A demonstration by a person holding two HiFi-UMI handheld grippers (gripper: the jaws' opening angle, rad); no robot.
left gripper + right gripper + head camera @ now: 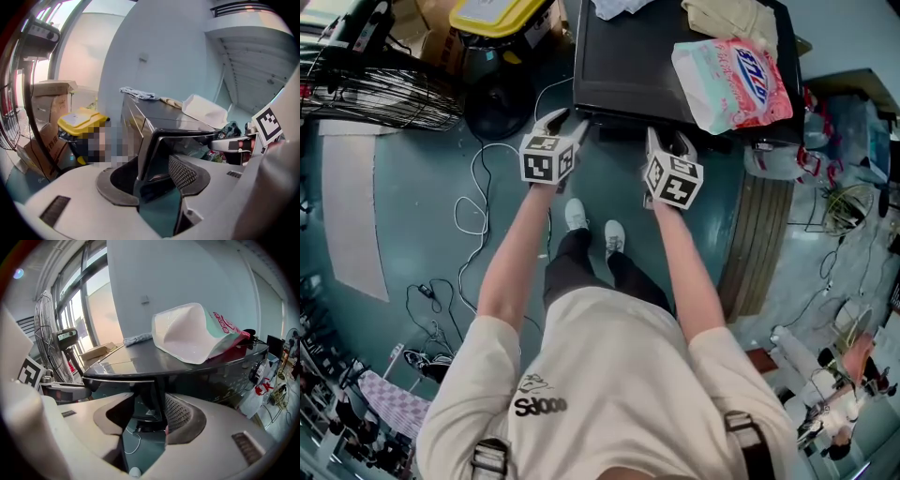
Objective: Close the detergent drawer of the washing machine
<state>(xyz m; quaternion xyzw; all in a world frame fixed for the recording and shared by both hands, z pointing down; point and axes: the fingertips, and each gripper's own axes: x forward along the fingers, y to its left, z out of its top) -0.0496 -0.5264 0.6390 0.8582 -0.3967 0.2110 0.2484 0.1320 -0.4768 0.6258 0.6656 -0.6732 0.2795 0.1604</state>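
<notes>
The dark washing machine [637, 56] stands at the top of the head view, with a pink and white detergent bag [733, 82] on its lid. Its glossy dark detergent drawer [157, 147] juts out from the upper front. My left gripper [565, 122] is at the machine's front left corner, jaws open on either side of the drawer's edge [154, 173], with a gap at the pads. My right gripper [668, 141] is further right along the same front. It is open too, and the drawer's [145, 401] dark front lies between its jaws [145, 417] without contact.
A yellow-lidded bin [492, 17] and a floor fan [380, 98] stand left of the machine. A white cable [478, 202] loops over the teal floor near the person's shoes [575, 214]. Cloths [619, 7] lie on the lid. Clutter and wires fill the right side.
</notes>
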